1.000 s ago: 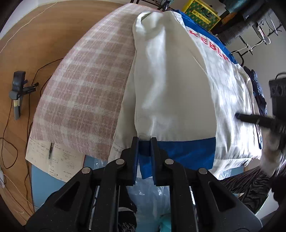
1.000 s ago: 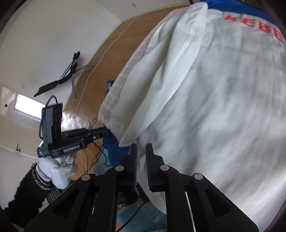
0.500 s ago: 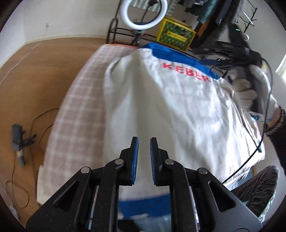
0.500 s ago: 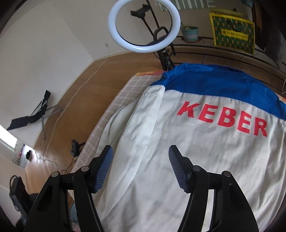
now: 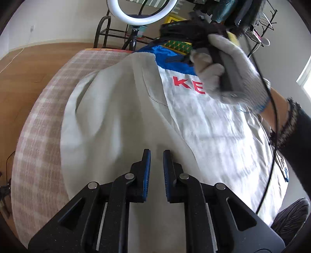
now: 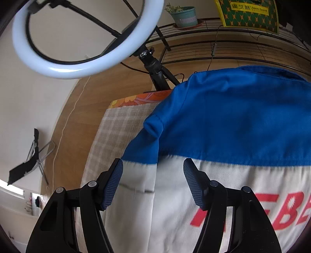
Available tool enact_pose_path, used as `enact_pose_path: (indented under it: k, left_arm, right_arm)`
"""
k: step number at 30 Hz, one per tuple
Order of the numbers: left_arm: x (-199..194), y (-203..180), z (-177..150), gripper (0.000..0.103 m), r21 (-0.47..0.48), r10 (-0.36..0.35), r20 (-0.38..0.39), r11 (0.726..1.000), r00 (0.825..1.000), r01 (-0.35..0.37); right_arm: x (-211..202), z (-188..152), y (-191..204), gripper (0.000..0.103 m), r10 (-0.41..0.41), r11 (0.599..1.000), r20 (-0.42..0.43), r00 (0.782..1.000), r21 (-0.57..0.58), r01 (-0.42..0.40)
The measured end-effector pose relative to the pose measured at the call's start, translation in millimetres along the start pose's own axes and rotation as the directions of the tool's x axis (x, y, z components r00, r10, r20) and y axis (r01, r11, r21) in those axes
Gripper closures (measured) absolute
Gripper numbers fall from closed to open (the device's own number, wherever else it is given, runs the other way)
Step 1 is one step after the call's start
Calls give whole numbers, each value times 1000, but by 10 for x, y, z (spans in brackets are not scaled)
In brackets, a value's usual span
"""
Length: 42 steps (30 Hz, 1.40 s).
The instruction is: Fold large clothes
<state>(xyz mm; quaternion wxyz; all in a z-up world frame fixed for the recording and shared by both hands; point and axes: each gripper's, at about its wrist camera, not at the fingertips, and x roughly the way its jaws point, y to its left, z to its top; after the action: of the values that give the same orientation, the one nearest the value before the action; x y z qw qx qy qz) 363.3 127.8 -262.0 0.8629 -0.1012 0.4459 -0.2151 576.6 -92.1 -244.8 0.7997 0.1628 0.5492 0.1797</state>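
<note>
A white jacket [image 5: 194, 126] with a blue yoke [image 6: 233, 120] and red letters lies back up on a plaid-covered table [image 5: 44, 116]. One white sleeve [image 5: 116, 101] is folded in over its left side. My left gripper [image 5: 156, 155] hovers over the lower middle of the jacket, its jaws nearly together with nothing between them. My right gripper [image 6: 153, 169] hangs above the seam where white meets blue at the left shoulder. Its jaws stand wide and are closing a little, the pads clear of the cloth. A gloved hand [image 5: 229, 74] carries it in the left wrist view.
A ring light [image 6: 77, 64] on a stand rises just past the table's far end. Behind it, a metal rack [image 6: 233, 50] holds a plant pot [image 6: 183, 16] and a yellow-green box [image 6: 250, 13]. Wooden floor [image 5: 29, 62] lies to the left.
My left gripper has left the blue hem at the near edge and moved up over the jacket. My right gripper has opened and travelled from the near edge to the blue shoulder.
</note>
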Motion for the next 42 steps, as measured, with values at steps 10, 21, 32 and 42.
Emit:
enact_pose_path:
  k: [10, 21, 32, 42]
  left_arm:
    - [185, -240, -203, 92, 157, 1, 6, 988, 1000, -1]
    - [171, -254, -186, 92, 146, 14, 12, 989, 1000, -15]
    - [-114, -280, -437, 92, 129, -8, -20, 992, 1000, 11]
    - [-872, 4, -785, 92, -8, 97, -43, 995, 994, -98]
  right_arm:
    - [285, 360, -55, 103, -22, 999, 53, 998, -31, 24]
    - [-315, -229, 459, 97, 90, 961, 99, 991, -268, -61]
    - [417, -332, 195, 103, -126, 944, 6, 992, -307, 122]
    - [-182, -410, 151, 97, -61, 971, 56, 997, -229, 72]
